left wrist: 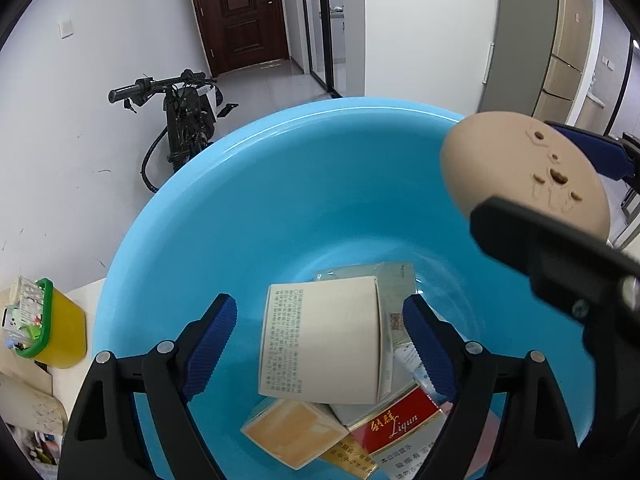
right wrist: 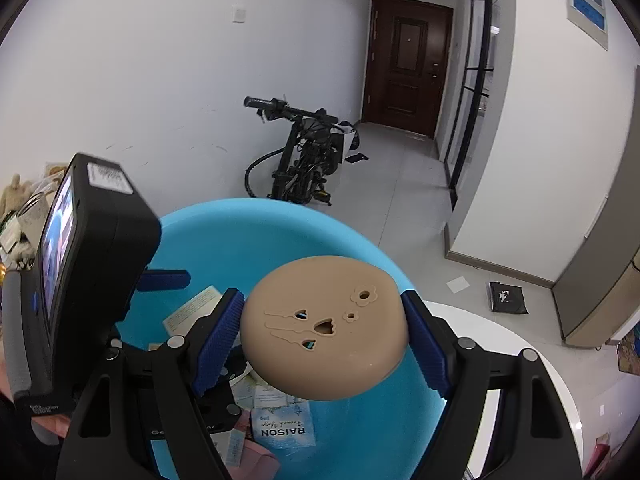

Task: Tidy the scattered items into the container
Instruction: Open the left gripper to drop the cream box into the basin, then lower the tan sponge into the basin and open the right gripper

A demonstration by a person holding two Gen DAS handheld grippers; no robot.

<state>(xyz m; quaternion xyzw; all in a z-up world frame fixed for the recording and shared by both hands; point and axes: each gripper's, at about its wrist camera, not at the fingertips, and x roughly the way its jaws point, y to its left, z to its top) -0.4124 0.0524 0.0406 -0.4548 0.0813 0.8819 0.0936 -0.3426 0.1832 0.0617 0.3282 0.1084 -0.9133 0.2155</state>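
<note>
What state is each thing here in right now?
left gripper: open, holding nothing, over the basin.
right gripper: shut on the tan disc.
blue basin: partly filled with boxes.
white box: lying loose on the pile.
brown door: closed.

A folded bike (right wrist: 304, 152) leans against the white wall. A brown door (left wrist: 244, 12) closes the hallway. A yellow bin (left wrist: 60, 324) with a green rim stands on the table (right wrist: 500, 344). A black bag (right wrist: 506, 298) lies on the floor.

One blue basin (left wrist: 240, 208), one tan disc (right wrist: 324, 328), one white box (left wrist: 320, 344), one bicycle (left wrist: 184, 120).
</note>
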